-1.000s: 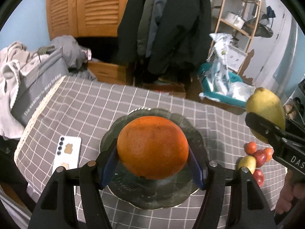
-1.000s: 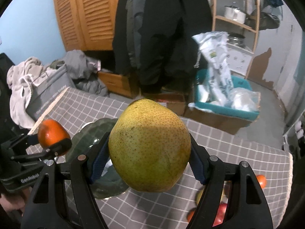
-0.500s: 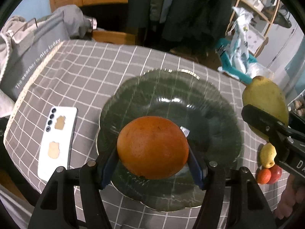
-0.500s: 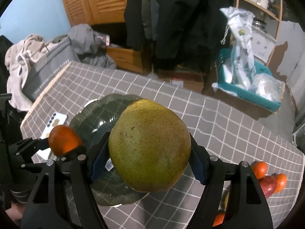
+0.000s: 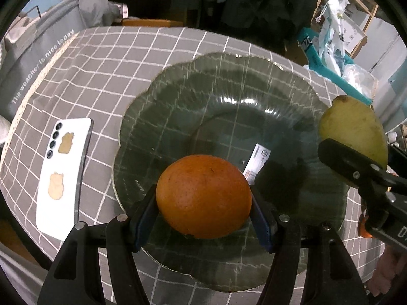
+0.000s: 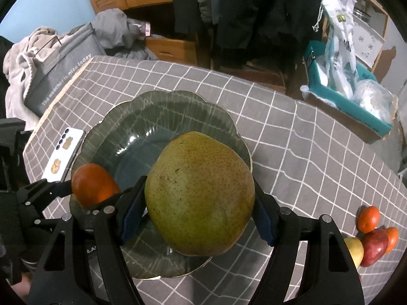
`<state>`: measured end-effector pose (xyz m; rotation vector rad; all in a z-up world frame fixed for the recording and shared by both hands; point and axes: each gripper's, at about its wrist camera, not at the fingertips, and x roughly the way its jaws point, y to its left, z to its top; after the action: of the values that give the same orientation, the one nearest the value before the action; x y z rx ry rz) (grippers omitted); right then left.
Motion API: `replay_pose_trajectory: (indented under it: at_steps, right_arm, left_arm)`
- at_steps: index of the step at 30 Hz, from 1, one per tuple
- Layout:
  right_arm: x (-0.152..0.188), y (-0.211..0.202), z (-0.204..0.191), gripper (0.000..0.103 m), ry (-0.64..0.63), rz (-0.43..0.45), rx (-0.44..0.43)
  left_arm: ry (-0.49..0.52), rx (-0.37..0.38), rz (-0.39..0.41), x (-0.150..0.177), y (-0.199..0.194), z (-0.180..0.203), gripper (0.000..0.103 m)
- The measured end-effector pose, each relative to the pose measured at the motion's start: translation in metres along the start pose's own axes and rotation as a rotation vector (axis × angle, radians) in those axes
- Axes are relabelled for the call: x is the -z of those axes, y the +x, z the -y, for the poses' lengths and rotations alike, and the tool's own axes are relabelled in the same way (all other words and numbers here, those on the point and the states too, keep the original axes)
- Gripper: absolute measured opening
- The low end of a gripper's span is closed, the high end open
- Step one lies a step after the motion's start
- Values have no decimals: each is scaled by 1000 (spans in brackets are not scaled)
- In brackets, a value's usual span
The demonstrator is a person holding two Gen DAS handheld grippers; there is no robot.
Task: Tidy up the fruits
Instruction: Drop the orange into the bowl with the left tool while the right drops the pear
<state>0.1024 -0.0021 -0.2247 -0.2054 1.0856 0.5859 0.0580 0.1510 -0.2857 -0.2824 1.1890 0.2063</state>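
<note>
My left gripper (image 5: 203, 198) is shut on an orange (image 5: 203, 194) and holds it over the near part of a dark green scalloped glass plate (image 5: 229, 89). My right gripper (image 6: 199, 212) is shut on a large green-yellow pear (image 6: 201, 193) over the plate's right side (image 6: 165, 111). The pear also shows at the right in the left wrist view (image 5: 353, 129). The orange shows at the left in the right wrist view (image 6: 92, 185). Loose small fruits (image 6: 374, 233) lie on the cloth at the right.
A white phone (image 5: 63, 170) lies face down left of the plate. The table has a grey checked cloth (image 6: 292, 132). A grey bag (image 6: 63, 63) and clothes sit beyond the left edge. A teal box (image 6: 351, 101) with plastic bags stands on the floor behind.
Both grippers have tilted down and come closer to the plate with their fruits. The plate now fills more of both views.
</note>
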Motion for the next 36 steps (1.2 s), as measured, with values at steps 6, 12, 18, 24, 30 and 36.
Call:
replay_pose_trajectory:
  at_steps: [6,12,18,24,30,36]
  right_arm:
    - [3,8,-1,75,-7,-27,-12]
    - [5,11,3,75,6,-39,-17]
    - [4,12,6,75,22,-44,-30]
    - [3,16,7,75,47,-55,-48]
    - [2,18,7,75,61,-63,-53]
    - [2,21,5,75,49,-75,-43]
  left_arm:
    - [15,-8,-34,2,10,3,68]
    - [20,-17,-47,2,13,4,69]
    - [-2,-3,-64,1,13,1,69]
    - [-9,4,-33,0,4,-1,78]
    - [5,-17,6,-1,-6,-3,86]
    - [0,-29,28,-1,-16,-5,87]
